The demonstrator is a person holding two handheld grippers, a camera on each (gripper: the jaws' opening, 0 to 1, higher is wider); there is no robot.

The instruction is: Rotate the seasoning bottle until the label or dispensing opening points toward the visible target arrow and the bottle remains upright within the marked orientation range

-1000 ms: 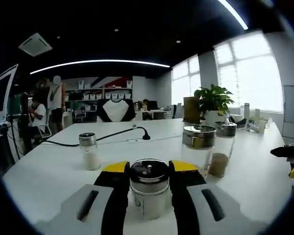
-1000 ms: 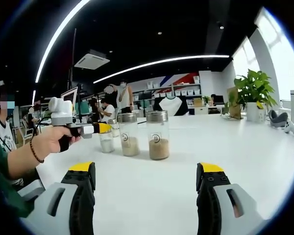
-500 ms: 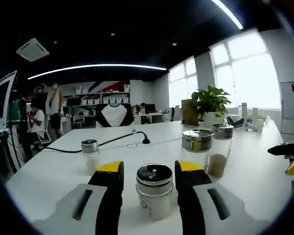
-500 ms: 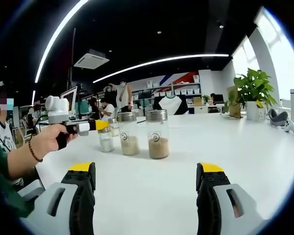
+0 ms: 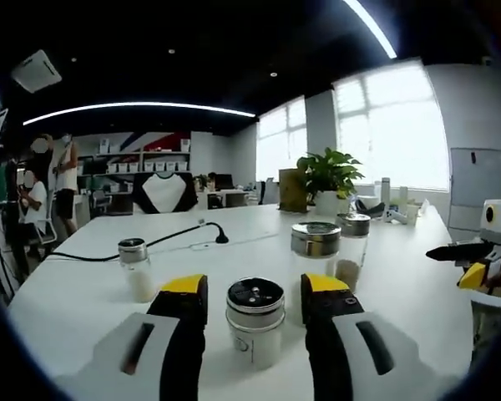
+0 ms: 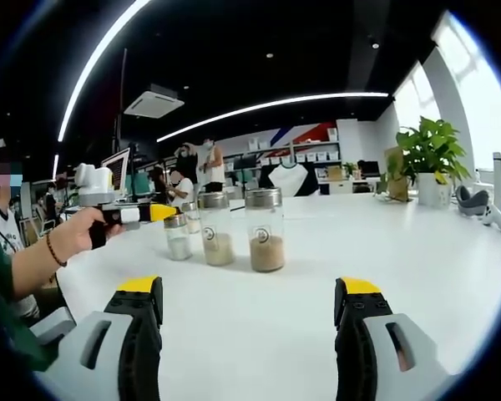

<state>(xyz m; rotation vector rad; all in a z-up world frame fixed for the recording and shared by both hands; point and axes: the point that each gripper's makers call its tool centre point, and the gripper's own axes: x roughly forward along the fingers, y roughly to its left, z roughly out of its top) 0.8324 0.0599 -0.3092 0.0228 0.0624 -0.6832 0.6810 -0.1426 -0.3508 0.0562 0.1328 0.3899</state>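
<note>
The seasoning bottle (image 5: 255, 322) stands upright at lower centre between my left claw's (image 5: 255, 294) parted, untouching jaws; my right claw (image 6: 252, 294) gapes empty.

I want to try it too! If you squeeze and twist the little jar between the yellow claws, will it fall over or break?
The seasoning bottle looks short and wide, so probably hard to tip. Its smooth, seemingly glass sides might slip or crack if dropped.

two low tabletop views, both on the jars (image 5: 255, 322)
</note>
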